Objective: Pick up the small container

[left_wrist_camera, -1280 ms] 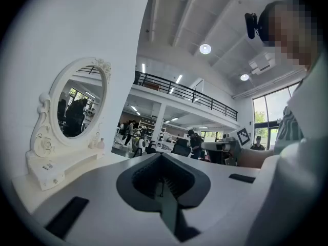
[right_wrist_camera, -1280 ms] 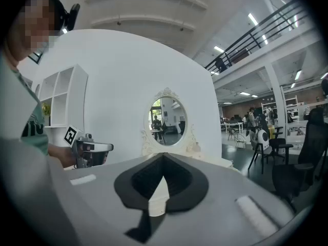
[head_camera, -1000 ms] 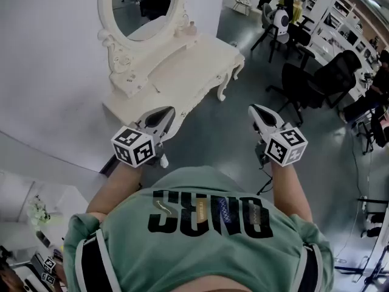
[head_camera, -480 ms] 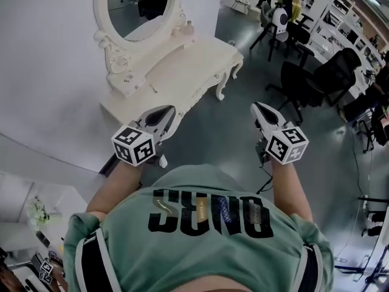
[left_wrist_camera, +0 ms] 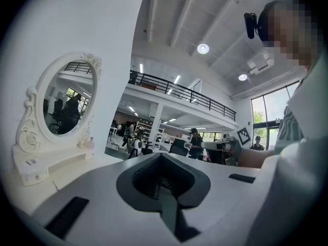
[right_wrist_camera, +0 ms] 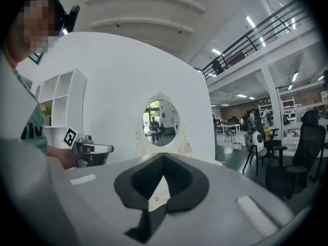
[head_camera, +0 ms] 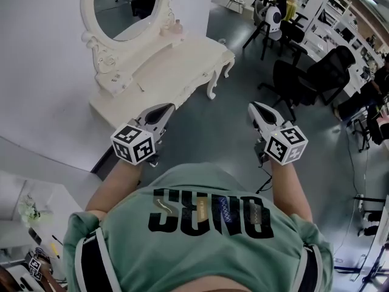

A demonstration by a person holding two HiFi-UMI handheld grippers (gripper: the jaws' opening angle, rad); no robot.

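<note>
Both grippers held short of table, container untouched.
Container (head_camera: 178,27) is seen on the table (head_camera: 176,66), at its back edge, just beside the mirror (head_camera: 121,8) foot. Left gripper (head_camera: 159,111) is held near the table's front edge, jaws clenched together, nothing between them. Right gripper (head_camera: 258,110) is held off the table's front, farther out over the floor, jaws also closed on nothing. Both are pointed toward the table and well apart from the container.
</note>
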